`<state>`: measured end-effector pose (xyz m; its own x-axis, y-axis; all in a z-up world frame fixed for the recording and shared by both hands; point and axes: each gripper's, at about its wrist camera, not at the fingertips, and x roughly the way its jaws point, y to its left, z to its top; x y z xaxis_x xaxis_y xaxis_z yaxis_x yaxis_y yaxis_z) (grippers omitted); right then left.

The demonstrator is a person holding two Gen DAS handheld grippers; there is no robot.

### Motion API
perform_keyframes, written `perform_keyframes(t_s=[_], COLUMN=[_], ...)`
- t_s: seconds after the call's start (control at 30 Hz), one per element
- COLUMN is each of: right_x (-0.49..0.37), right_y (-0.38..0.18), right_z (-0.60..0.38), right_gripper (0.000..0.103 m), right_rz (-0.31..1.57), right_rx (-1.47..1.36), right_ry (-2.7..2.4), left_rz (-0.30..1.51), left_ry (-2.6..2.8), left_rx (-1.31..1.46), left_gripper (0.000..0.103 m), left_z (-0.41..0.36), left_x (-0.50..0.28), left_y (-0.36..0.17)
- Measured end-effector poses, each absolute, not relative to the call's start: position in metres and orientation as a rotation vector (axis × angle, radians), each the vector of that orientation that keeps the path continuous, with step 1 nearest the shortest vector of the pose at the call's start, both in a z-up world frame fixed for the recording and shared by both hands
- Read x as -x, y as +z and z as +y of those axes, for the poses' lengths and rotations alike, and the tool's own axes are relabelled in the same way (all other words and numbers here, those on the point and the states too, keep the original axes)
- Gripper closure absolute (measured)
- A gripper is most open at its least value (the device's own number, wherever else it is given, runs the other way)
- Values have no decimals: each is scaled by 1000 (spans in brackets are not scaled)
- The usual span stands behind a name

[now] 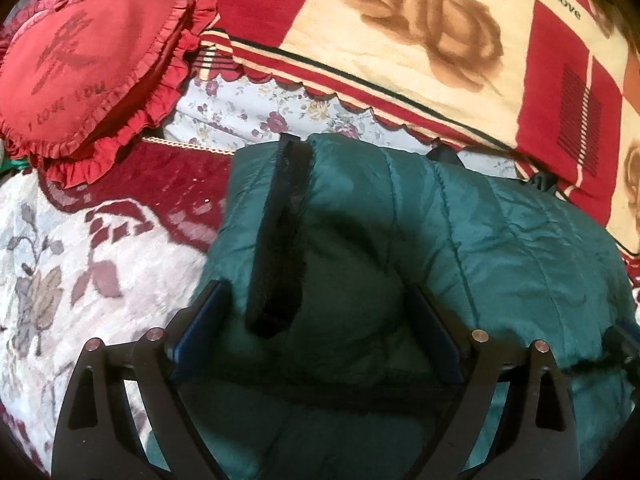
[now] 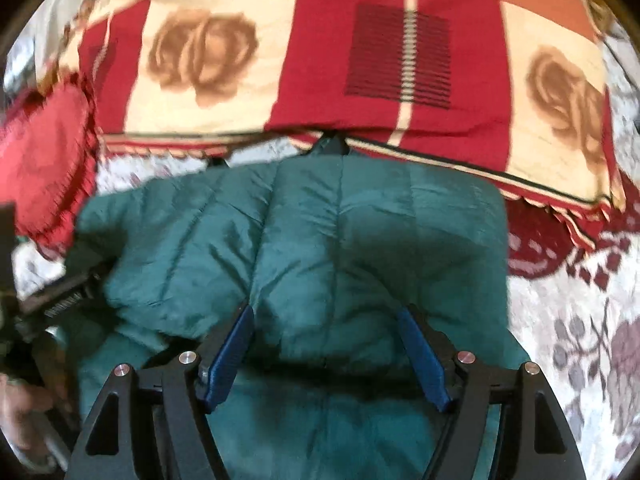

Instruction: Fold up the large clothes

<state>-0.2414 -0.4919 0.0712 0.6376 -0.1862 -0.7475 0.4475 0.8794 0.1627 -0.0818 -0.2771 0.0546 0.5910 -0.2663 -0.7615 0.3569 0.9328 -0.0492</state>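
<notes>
A dark green quilted jacket (image 1: 460, 248) lies folded in a thick bundle on the bed, with a black zipper strip (image 1: 280, 232) running down its near left part. My left gripper (image 1: 316, 292) is open just above the jacket, its blue pads either side of the zipper strip, holding nothing. In the right wrist view the same jacket (image 2: 320, 232) fills the middle. My right gripper (image 2: 328, 312) is open above the jacket's near edge and is empty. The left gripper's black frame (image 2: 64, 288) shows at the left of that view.
A red heart-shaped frilled pillow (image 1: 88, 60) lies at the back left. A red and cream rose-patterned blanket (image 1: 400, 32) lies behind the jacket, also in the right wrist view (image 2: 320, 60). The bed cover (image 1: 80, 264) is white and maroon floral.
</notes>
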Motion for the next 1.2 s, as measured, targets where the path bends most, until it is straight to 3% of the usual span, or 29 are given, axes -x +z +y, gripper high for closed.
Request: perform_keyframes(t_s=[0.2, 0.57, 1.2], right_x=[290, 365, 434], right_y=[90, 76, 57], right_z=[-487, -466, -426], right_gripper=[26, 26, 26], right_rz=[780, 830, 847], right_rx=[-357, -408, -439], right_ry=[-372, -364, -350], left_rz=[853, 841, 884], left_ry=[-375, -391, -399], left_rx=[-119, -160, -143], left_gripper=[12, 12, 12], left_z=[-249, -195, -128], left_x=[109, 172, 233], left_y=[73, 88, 72])
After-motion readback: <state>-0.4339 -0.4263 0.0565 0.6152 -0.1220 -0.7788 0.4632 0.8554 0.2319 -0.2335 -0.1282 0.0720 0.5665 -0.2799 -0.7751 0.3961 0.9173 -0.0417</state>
